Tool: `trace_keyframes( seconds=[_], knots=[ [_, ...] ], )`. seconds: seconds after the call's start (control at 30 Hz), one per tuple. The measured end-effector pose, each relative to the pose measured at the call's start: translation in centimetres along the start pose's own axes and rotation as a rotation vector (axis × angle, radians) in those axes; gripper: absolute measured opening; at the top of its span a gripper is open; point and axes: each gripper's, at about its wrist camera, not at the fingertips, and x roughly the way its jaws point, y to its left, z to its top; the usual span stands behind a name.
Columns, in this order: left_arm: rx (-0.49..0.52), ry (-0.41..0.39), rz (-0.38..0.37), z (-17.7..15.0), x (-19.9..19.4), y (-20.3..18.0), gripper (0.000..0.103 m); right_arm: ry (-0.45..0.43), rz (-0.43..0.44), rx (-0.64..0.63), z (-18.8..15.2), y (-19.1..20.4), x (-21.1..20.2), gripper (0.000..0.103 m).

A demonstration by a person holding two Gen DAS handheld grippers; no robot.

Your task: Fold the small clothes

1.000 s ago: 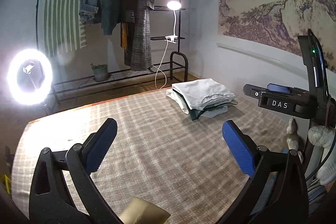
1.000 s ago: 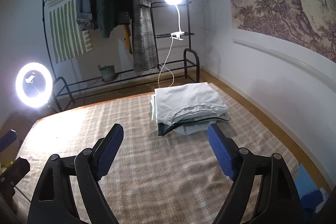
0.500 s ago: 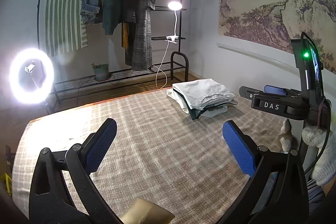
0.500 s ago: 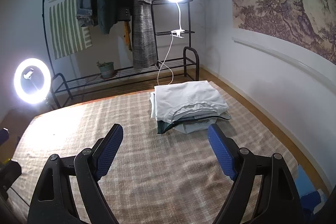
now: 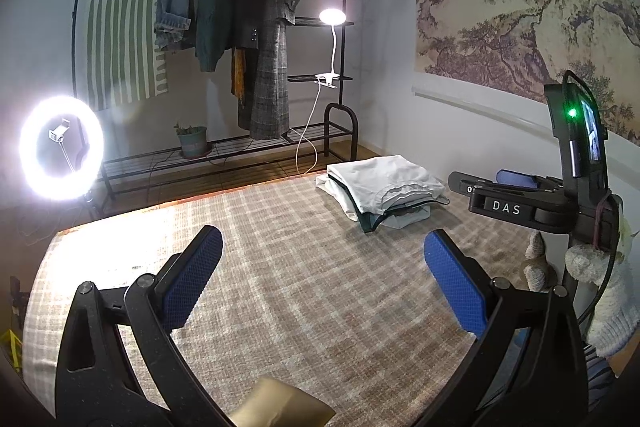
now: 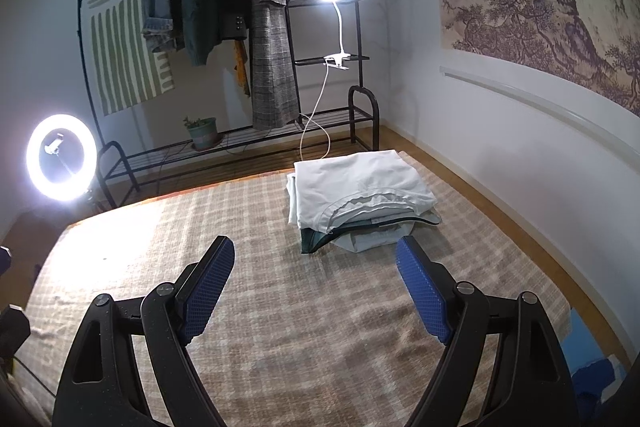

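Observation:
A stack of folded clothes, white on top with a dark green layer under it, lies at the far right of the checked blanket. My left gripper hovers open over the blanket's near middle, nothing between its blue pads. My right gripper is open too and empty, just short of the stack. In the left wrist view the right gripper's black body marked DAS shows at the right edge, held by a gloved hand.
A clothes rack with hanging coats stands behind the blanket, with a clip lamp and a potted plant. A ring light glows at far left. A tan object sits at the near edge. The wall runs along the right.
In the left wrist view the right gripper's body drifted slightly left and its phone light turned bright green. Both grippers stay open over the blanket.

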Motion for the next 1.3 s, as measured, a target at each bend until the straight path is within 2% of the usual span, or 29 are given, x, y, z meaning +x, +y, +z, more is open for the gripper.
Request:
trace_keyframes(
  seconds=[1.3],
  knots=[
    [-0.001,0.003,-0.001,-0.09,-0.22,-0.13,0.103,0.009,0.010,0.009,-0.23,0.39,-0.05,0.083]
  ],
)
